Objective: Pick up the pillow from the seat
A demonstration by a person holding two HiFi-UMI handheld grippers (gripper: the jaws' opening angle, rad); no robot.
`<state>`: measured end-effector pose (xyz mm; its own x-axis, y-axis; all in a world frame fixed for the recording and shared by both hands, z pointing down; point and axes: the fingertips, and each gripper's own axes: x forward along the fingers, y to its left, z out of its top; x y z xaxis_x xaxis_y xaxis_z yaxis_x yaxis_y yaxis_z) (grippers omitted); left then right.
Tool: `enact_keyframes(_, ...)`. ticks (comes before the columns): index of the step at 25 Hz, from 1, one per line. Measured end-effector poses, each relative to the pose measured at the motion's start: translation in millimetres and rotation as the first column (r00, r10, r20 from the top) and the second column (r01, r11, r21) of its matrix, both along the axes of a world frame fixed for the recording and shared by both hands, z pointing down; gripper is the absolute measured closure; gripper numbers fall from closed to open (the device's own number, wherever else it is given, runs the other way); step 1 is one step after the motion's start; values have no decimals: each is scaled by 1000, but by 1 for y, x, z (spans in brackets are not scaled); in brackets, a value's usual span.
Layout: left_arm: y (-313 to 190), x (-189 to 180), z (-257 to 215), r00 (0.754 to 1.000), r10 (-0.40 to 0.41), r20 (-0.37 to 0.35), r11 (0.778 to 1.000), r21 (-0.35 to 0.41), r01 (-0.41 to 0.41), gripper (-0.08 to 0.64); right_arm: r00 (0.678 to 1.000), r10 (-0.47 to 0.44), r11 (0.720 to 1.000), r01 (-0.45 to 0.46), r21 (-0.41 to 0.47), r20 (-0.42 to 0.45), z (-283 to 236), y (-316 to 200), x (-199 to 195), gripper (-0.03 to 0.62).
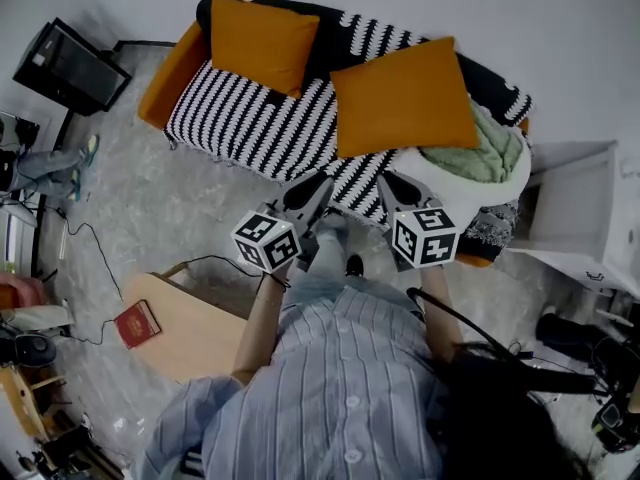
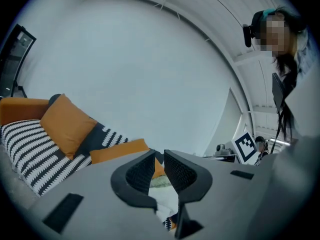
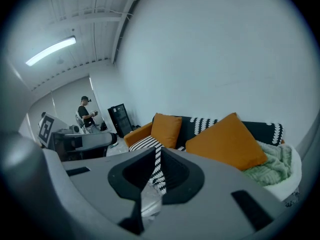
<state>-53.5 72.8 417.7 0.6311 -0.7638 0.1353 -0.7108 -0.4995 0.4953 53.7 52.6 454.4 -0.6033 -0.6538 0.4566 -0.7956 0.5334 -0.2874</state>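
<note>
Two orange pillows lean on the back of a black-and-white striped sofa [image 1: 250,123]: one at the left [image 1: 262,43], a larger one at the right [image 1: 405,98]. Both grippers hover over the sofa's front edge, clear of the pillows. My left gripper [image 1: 312,190] is shut with nothing in it, and my right gripper [image 1: 396,186] is shut and empty too. The left gripper view looks past its jaws [image 2: 159,155] at the left pillow [image 2: 67,124] and the edge of the other [image 2: 120,150]. Beyond the right gripper [image 3: 156,151] lie both pillows [image 3: 167,129] [image 3: 227,141].
A green blanket [image 1: 480,153] lies on a white round cushion at the sofa's right end. A white cabinet [image 1: 575,213] stands at the right. A low wooden table [image 1: 190,333] with a red book [image 1: 138,323] is at my left, and cables cross the floor. Another person [image 3: 86,113] stands far off.
</note>
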Motion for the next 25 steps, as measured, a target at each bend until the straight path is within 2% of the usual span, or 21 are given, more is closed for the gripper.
enact_keyframes(6, -66, -11, 12, 998, 54, 36, 998, -33, -53, 514, 999, 36, 999, -36, -33, -5, 10, -64, -6, 549)
enact_keyframes(17, -180, -77, 35, 994, 60, 96, 994, -93, -51, 514, 994, 106, 989, -107, -98, -19, 29, -168, -32, 549)
enact_keyframes(25, -227, -110, 64, 998, 56, 14, 986, -160, -53, 514, 988, 149, 976, -153, -154, -37, 46, -204, -40, 549)
